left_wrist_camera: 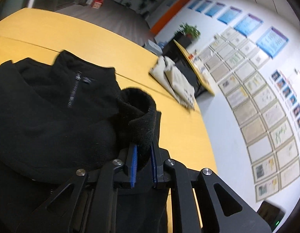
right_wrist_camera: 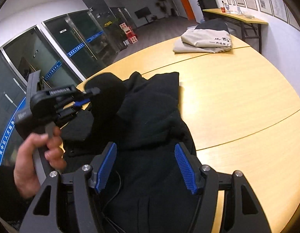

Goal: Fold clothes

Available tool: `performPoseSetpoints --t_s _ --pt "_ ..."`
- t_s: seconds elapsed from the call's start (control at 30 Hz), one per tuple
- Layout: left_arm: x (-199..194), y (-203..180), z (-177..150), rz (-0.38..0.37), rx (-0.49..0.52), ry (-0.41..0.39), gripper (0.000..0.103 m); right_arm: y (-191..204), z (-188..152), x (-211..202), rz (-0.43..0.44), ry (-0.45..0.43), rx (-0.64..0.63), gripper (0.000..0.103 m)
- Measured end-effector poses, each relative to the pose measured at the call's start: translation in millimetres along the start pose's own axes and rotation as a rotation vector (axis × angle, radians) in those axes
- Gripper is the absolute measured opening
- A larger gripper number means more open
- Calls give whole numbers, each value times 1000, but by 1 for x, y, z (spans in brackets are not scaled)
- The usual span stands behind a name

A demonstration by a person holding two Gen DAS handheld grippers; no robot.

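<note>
Black fleece jacket (left_wrist_camera: 53,112) lay bunched on the yellow table (left_wrist_camera: 103,38), its zipped collar (left_wrist_camera: 76,81) standing up on the side away from the left gripper (left_wrist_camera: 144,151). That gripper's blue pads (left_wrist_camera: 134,165) were pressed together on the sleeve cuff (left_wrist_camera: 142,124), a thick roll of fleece that rose from between them and curled back toward the jacket's body. The rest of the garment spread out to the left of the gripper and under its frame.

From the right wrist view, the jacket (right_wrist_camera: 150,116) ran from beneath the right gripper (right_wrist_camera: 146,167) toward the table's middle (right_wrist_camera: 237,97). The right gripper's blue pads (right_wrist_camera: 183,167) stood spread wide apart above the dark cloth, gripping nothing. Left of the jacket, a bare hand (right_wrist_camera: 33,163) held the left gripper (right_wrist_camera: 86,99), whose tips met the raised black cuff (right_wrist_camera: 105,91) at the jacket's near-left edge.

Beyond the jacket, at the far side of the table, sat a folded beige garment (right_wrist_camera: 204,38) with a dark panel on top, well apart from the fleece. The same folded garment (left_wrist_camera: 177,81) showed in the left wrist view, to the right of the collar.
</note>
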State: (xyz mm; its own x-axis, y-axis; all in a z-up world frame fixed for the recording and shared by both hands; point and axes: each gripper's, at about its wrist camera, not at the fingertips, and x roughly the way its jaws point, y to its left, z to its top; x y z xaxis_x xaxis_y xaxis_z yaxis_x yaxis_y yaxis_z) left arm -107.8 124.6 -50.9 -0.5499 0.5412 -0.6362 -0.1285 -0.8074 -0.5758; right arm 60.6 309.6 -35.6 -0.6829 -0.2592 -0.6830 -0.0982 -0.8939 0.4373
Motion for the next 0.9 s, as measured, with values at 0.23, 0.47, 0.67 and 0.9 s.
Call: performPoseSetpoints --t_s 0.23,0.47,0.67,0.9 --pt "-56 35 -1 70 -10 -98 65 4 15 70 108 68 77 83" --pt "-92 158 -13 292 -91 -78 68 9 8 154 117 172 162 83" --pt "-72 231 -19 301 -125 14 61 20 13 157 -13 182 98 9" --pt "-59 228 -20 223 -41 9 61 58 62 85 6 -11 -30 5"
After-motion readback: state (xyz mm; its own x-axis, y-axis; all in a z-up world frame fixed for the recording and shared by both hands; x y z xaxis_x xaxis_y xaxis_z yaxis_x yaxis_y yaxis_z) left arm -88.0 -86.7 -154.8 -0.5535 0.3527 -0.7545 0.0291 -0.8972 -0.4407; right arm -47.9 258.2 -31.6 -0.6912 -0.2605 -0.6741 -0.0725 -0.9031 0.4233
